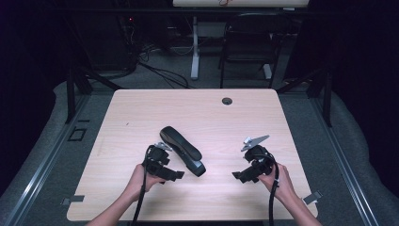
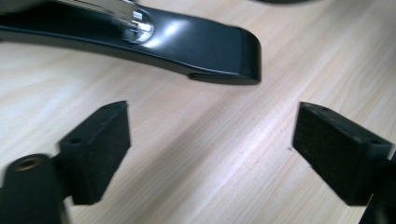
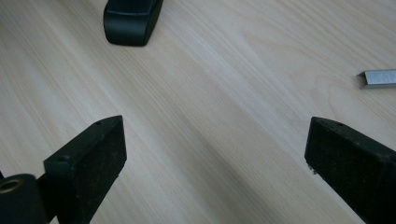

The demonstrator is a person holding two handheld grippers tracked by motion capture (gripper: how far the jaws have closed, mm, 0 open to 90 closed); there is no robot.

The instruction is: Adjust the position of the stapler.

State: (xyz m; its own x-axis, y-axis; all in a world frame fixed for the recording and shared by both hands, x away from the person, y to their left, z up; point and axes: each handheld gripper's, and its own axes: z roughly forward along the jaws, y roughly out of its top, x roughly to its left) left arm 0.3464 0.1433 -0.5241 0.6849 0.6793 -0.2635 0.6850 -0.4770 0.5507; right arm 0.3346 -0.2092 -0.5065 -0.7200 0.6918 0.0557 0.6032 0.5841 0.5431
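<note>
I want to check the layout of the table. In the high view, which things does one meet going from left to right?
Left tongs → black stapler → right tongs, all on the wooden table.

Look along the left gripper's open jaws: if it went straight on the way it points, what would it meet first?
Probably the near end of the black stapler, lying on the table just beyond the left gripper; depth is hard to judge.

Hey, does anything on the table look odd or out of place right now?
One thing: a small strip of staples lies loose on the table, apart from the black stapler. Nothing looks spilled or damaged.
</note>
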